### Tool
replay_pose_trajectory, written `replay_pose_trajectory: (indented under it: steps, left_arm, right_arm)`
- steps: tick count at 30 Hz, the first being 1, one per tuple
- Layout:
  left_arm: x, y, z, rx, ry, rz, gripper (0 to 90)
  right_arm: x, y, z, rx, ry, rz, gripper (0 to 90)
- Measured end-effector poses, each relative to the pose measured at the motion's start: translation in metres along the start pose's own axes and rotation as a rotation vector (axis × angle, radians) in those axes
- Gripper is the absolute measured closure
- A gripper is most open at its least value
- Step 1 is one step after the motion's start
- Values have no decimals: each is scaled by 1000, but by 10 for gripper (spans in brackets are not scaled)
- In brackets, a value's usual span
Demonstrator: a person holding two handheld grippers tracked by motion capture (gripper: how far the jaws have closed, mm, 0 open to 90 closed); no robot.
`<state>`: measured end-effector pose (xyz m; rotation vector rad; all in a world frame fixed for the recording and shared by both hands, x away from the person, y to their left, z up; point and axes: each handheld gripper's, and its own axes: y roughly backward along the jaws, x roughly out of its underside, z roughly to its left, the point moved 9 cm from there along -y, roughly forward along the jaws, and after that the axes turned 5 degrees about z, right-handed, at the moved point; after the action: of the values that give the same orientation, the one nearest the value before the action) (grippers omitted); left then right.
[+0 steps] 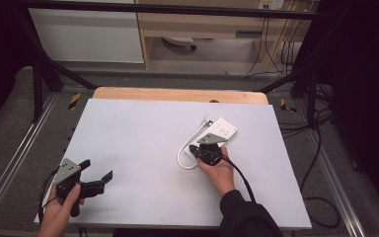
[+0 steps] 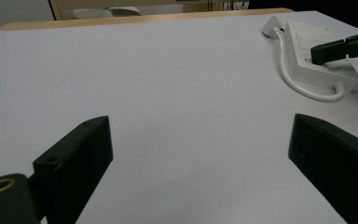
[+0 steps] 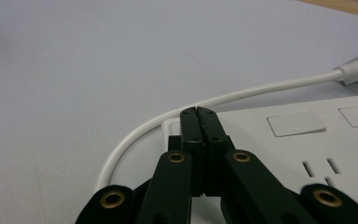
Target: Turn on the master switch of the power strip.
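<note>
A lab-like recording bay: black frame (image 1: 177, 9) over the table (image 1: 143, 143), trailing cables (image 1: 271, 49), wooden cabinet (image 1: 197, 24).

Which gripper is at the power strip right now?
The right gripper, jaws shut over the strip's near end. The left gripper is open, off at the mat's near-left corner.

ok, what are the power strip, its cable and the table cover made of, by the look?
Power strip: likely hard white plastic, smooth matte, moulded slots. Cable: white rubbery or PVC sheath, bends in a loop. Table cover: pale matte sheet, paper or laminate; cannot tell which. Wood edge behind.
</note>
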<state>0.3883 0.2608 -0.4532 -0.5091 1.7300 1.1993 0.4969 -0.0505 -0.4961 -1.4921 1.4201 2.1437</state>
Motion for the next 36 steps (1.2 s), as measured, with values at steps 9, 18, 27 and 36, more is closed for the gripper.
replay_pose_trajectory:
  steps: [9, 18, 27, 36]
  left_arm:
    - [-1, 0, 0, -1, 1, -9, 62]
    - [-1, 1, 1, -3, 4, -10, 63]
    - [-1, 1, 0, 0, 1, -11, 61]
    - [-1, 2, 1, -2, 3, -11, 59]
  right_arm:
    - [-4, 8, -2, 4, 1, -16, 900]
    - [-8, 15, -5, 5, -49, -34, 809]
    - [-11, 20, -9, 8, -83, -38, 552]
    - [-10, 22, -18, 20, -158, -11, 228]
